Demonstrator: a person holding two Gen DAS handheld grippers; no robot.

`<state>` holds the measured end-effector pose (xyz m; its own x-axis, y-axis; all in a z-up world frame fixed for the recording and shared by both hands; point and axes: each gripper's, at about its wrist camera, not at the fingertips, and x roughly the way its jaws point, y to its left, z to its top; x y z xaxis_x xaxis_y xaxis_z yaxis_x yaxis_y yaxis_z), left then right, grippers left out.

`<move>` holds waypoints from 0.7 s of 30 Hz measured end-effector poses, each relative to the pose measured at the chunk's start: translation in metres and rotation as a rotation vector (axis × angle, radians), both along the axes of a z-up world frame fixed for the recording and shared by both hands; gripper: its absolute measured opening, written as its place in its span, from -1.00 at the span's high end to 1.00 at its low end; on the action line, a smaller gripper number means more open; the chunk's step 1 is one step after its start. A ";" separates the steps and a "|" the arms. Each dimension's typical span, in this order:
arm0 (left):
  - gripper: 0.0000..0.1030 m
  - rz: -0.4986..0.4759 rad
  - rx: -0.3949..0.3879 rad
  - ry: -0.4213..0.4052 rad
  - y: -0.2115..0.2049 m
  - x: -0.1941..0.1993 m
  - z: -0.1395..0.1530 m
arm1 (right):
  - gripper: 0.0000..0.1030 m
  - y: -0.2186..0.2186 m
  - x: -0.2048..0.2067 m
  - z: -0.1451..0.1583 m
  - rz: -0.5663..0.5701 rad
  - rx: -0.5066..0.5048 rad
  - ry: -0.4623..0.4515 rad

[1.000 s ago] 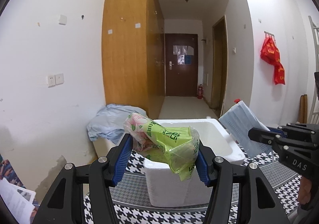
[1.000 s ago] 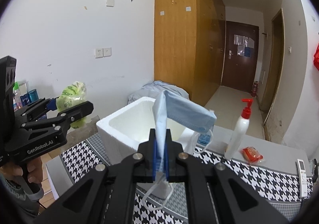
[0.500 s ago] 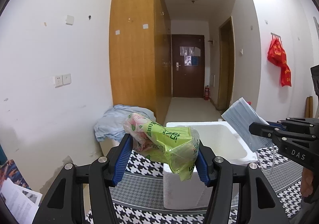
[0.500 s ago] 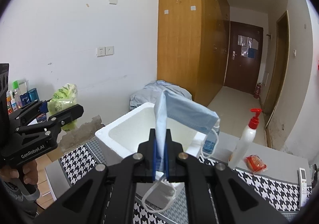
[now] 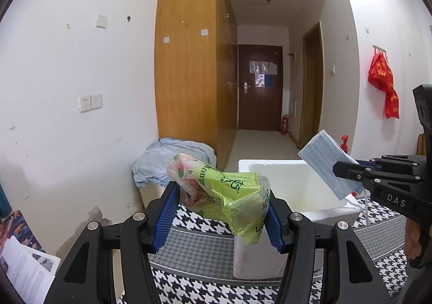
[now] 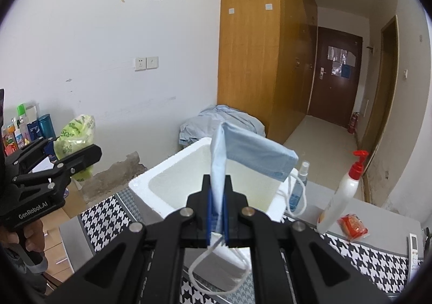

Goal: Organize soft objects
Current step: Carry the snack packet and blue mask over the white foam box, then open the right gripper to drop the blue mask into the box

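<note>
Left gripper clamps a crinkly green packet, soft and light, across its middle; right gripper pinches a limp folded mask by one edge, loops dangling. Both hang above the foam box on the checked tabletop.

The right gripper pinches a blue face mask above the white foam box; a pump bottle stands right of the box.
</note>
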<state>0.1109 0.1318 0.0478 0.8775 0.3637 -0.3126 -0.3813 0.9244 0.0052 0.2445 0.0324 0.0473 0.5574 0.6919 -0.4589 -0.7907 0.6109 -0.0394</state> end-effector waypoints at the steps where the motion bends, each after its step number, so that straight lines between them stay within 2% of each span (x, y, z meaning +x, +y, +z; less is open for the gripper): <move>1: -0.16 0.003 -0.003 0.003 0.001 -0.001 -0.001 | 0.82 0.002 0.000 0.000 0.004 -0.003 -0.001; 21: -0.16 0.017 -0.024 0.011 0.025 -0.006 -0.009 | 0.82 0.031 0.014 -0.014 0.027 -0.051 0.052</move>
